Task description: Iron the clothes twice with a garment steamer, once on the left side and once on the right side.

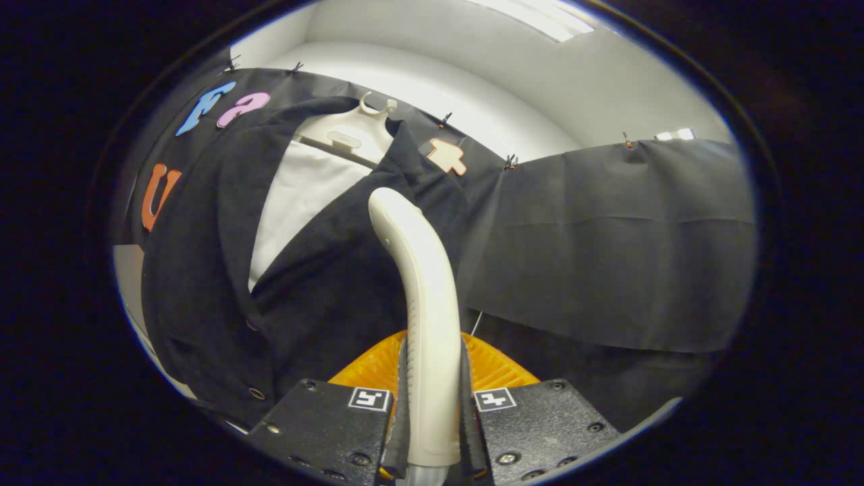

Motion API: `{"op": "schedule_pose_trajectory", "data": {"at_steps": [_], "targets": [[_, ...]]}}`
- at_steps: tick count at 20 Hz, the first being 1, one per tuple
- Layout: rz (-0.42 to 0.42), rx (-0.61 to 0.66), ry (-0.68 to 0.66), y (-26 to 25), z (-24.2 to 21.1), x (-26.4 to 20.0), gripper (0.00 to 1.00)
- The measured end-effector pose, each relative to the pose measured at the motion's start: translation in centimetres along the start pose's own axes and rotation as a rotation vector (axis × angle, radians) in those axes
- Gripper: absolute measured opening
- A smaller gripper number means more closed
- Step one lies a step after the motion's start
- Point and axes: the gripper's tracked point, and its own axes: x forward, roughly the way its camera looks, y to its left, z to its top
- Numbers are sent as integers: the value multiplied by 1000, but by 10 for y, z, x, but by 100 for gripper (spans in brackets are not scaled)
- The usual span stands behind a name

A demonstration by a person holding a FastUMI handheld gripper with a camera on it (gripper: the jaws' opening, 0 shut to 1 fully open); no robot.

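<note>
Cream steamer handle [425, 297] gripped between the claw [432, 412] fingers; its tip touches the dark jacket [223, 270] ahead

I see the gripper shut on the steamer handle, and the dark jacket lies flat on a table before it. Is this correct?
Not fully. The gripper is shut on the steamer handle, but the gripper view shows the dark jacket hanging on a white hanger against the booth wall, not lying flat on a table.

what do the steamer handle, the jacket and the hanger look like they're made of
Steamer handle, clamped between the gripper fingers: smooth cream plastic with a soft sheen, apparently moulded. Jacket: dark fabric with a fuzzy, finely ribbed surface, maybe knit or corduroy; hard to say which. Hanger: white plastic by its look, glossy with rounded edges.
</note>
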Motion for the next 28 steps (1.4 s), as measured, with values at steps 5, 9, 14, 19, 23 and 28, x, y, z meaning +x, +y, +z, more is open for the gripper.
{"op": "schedule_pose_trajectory", "data": {"at_steps": [5, 9, 14, 19, 23, 28], "targets": [[15, -33, 40, 9, -27, -16, 32], [37, -46, 84, 20, -52, -31, 32], [58, -81, 147, 33, -89, -44, 32], [68, -105, 213, 41, -127, -62, 32], [82, -131, 266, 50, -157, -75, 32], [91, -176, 309, 60, -188, -87, 32]]}}
